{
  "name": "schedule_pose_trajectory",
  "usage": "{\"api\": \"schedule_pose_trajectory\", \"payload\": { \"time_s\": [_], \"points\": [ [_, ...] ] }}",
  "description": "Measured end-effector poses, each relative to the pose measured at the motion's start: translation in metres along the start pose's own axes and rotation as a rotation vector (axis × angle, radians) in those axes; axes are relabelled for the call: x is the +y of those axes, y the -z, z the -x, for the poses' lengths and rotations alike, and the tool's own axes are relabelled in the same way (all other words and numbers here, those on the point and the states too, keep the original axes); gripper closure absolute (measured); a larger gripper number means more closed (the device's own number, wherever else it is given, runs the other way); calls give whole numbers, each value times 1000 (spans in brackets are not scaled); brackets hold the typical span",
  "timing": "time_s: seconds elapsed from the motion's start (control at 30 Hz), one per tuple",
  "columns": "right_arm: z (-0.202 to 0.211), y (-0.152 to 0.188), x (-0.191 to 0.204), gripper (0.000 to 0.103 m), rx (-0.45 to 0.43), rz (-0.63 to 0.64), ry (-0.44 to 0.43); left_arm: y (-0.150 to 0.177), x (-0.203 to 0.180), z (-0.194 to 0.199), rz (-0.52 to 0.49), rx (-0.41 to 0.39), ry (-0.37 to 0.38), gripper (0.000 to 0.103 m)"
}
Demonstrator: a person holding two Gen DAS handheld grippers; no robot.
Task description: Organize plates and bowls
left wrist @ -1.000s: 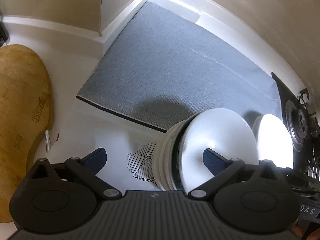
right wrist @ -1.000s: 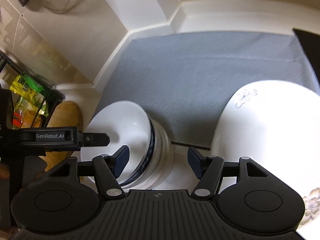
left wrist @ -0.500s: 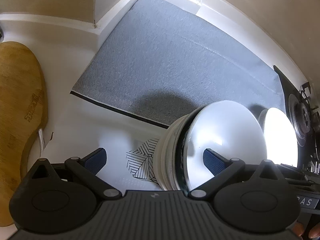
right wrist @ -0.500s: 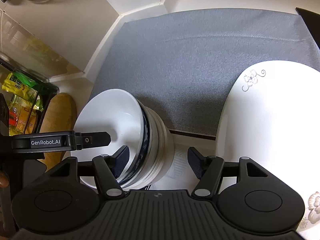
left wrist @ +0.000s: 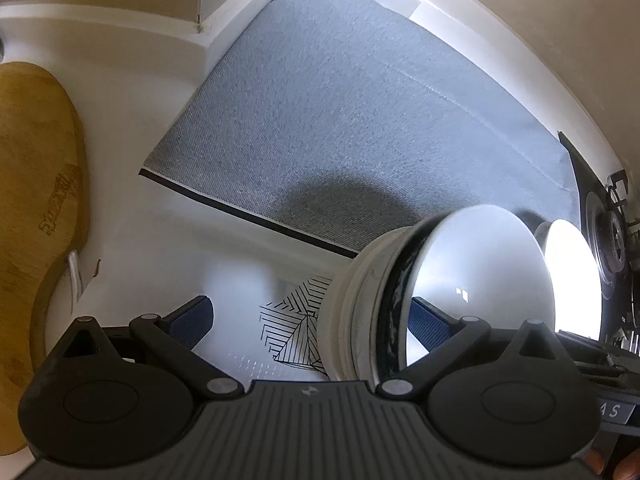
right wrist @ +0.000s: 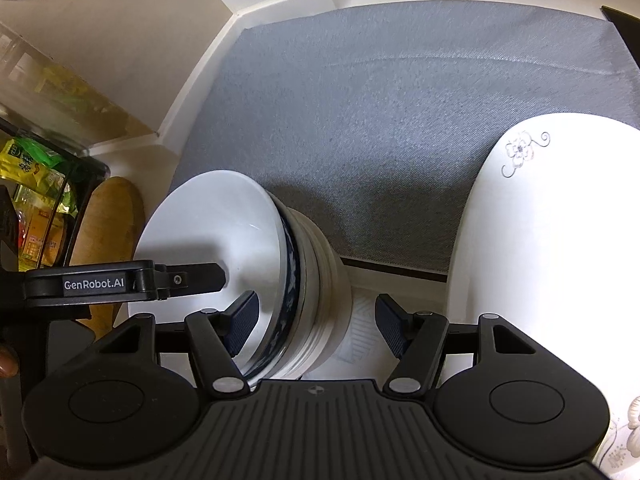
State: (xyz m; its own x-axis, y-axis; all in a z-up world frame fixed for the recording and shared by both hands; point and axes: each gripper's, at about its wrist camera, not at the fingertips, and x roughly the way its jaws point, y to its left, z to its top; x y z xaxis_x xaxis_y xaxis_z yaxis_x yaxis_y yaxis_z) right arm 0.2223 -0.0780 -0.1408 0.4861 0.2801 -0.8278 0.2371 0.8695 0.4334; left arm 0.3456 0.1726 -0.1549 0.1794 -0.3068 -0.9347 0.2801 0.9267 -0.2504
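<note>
A stack of white bowls (left wrist: 472, 280), the top one with a dark blue pattern outside, stands on the white counter by the grey mat's near edge; it shows in the right wrist view too (right wrist: 224, 240). My left gripper (left wrist: 312, 318) is open, with the stack's left wall between its fingers. My right gripper (right wrist: 318, 320) is open around the stack's right wall. A white plate with flower print (right wrist: 552, 248) lies to the right, and shows bright in the left wrist view (left wrist: 576, 276).
A grey mat (left wrist: 360, 128) covers the counter ahead, up to the corner walls. A wooden cutting board (left wrist: 32, 184) lies at the left. A black stove burner (left wrist: 612, 244) is at the right. A rack with packets (right wrist: 36, 200) stands far left.
Both grippers have come lower and closer to the bowl stack, which now sits larger between the fingers. The jaws stay open.
</note>
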Motion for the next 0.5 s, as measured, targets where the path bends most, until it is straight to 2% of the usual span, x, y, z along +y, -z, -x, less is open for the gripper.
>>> {"api": "schedule_pose_trajectory", "payload": {
  "time_s": [0.5],
  "points": [
    [-9,-4,2,35,24,7,5,-6,13,-16,67,50,106,0]
  ]
}}
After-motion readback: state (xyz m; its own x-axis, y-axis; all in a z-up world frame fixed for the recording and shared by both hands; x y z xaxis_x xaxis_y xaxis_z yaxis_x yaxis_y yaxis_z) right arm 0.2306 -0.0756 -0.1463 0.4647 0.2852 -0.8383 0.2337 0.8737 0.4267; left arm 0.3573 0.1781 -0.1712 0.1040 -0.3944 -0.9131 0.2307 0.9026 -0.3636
